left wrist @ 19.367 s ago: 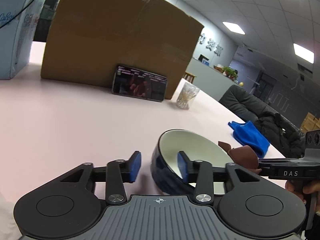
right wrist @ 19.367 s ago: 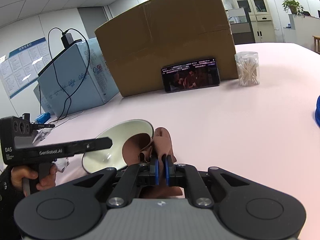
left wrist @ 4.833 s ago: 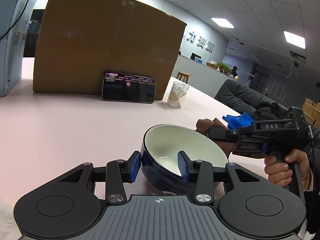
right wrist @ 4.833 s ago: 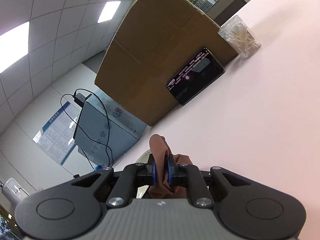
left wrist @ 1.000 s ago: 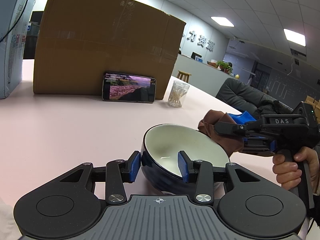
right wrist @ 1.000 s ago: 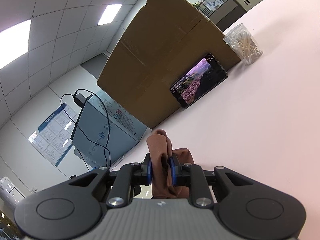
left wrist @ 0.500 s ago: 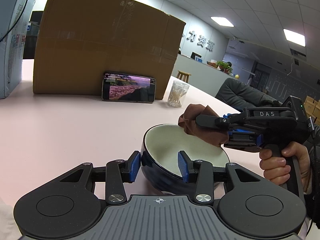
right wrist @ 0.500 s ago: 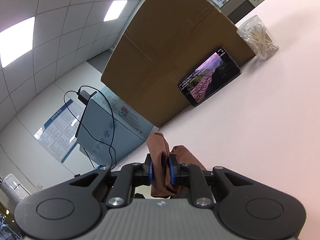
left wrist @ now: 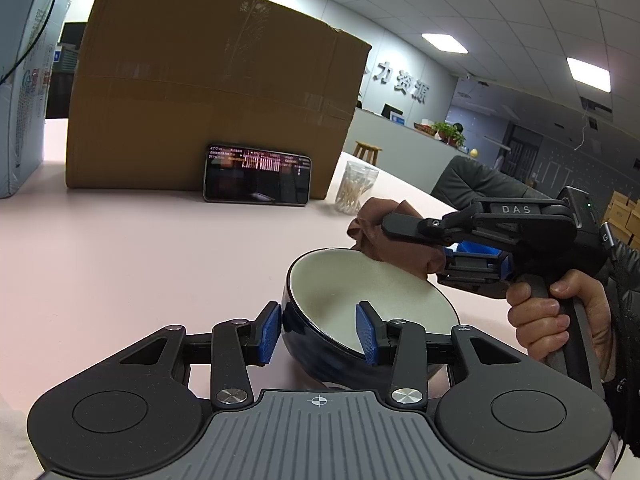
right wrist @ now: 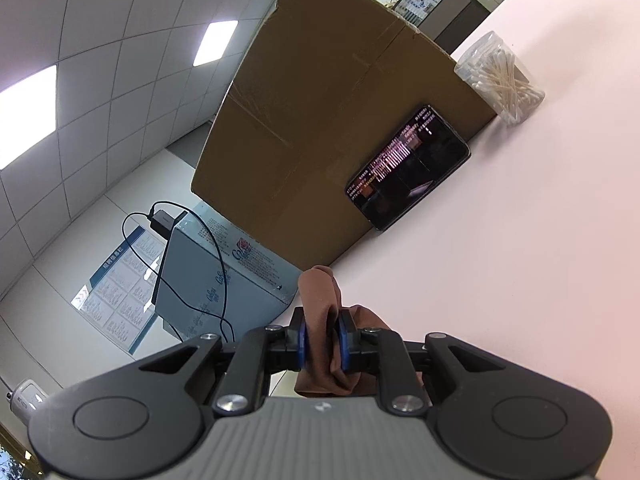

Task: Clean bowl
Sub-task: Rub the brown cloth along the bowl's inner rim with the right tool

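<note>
Two hand-held grippers work: the left hand-held gripper [left wrist: 318, 334] clamps the bowl [left wrist: 368, 300] rim, the right hand-held gripper [right wrist: 322, 344] pinches a cloth [left wrist: 394, 236] at its far-right edge.

We see a pale pink table [left wrist: 120, 248], a large cardboard box [left wrist: 208, 92] standing on it, a phone [left wrist: 257, 180] propped against the box, a clear tub of cotton swabs [left wrist: 354, 192] beside them, a light blue carton [left wrist: 20, 92] at our left, a dark blue bowl [left wrist: 360, 300] nearest us.
</note>
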`<state>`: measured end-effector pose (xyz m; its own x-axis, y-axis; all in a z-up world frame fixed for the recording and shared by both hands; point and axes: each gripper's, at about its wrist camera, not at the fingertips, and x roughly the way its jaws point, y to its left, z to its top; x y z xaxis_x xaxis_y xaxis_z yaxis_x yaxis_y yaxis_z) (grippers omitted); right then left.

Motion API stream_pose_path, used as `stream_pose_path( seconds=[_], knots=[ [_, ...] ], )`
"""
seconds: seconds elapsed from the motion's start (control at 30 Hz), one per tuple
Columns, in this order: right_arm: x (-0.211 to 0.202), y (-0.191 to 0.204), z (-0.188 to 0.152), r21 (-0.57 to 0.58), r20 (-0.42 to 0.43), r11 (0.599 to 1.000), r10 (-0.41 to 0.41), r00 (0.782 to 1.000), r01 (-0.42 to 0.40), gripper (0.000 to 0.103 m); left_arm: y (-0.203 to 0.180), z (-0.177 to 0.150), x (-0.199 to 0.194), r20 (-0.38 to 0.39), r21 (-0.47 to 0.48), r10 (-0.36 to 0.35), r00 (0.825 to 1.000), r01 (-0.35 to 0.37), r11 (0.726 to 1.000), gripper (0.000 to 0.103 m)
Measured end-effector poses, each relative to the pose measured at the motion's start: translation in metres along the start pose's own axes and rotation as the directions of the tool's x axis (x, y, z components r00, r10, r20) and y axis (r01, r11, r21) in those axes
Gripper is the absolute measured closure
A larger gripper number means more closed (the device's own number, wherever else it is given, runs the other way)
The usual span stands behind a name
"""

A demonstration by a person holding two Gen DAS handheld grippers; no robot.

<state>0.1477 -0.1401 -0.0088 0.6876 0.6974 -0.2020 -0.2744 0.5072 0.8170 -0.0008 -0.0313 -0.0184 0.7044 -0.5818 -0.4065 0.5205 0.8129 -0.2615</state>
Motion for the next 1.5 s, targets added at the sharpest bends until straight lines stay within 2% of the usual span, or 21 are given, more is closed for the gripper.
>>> stream_pose_path(
  seconds=[0.67,0.83,1.13,1.5],
  knots=[
    [-0.026,-0.023,-0.013,0.142,0.019,0.990,-0.028,0.999,0.025,0.085,0.001,0.002,0.003,0.000,-0.003,-0.002,1.000,0.002,1.000,0.063],
    [-0.032,-0.019,-0.019,0.136,0.017,0.990,-0.025,1.000,0.023,0.085,0.001,0.002,0.003,0.000,-0.001,-0.001,1.000,0.001,1.000,0.063],
    [-0.015,-0.013,-0.009,0.088,0.004,0.995,-0.048,0.999,0.047,0.085,0.001,0.003,0.004,0.000,-0.001,-0.001,1.000,0.001,1.000,0.063],
    [-0.014,-0.023,-0.010,0.127,-0.007,0.987,-0.096,0.995,0.096,0.085,0.001,0.003,0.005,-0.001,-0.002,-0.002,1.000,0.002,1.000,0.063]
  ],
)
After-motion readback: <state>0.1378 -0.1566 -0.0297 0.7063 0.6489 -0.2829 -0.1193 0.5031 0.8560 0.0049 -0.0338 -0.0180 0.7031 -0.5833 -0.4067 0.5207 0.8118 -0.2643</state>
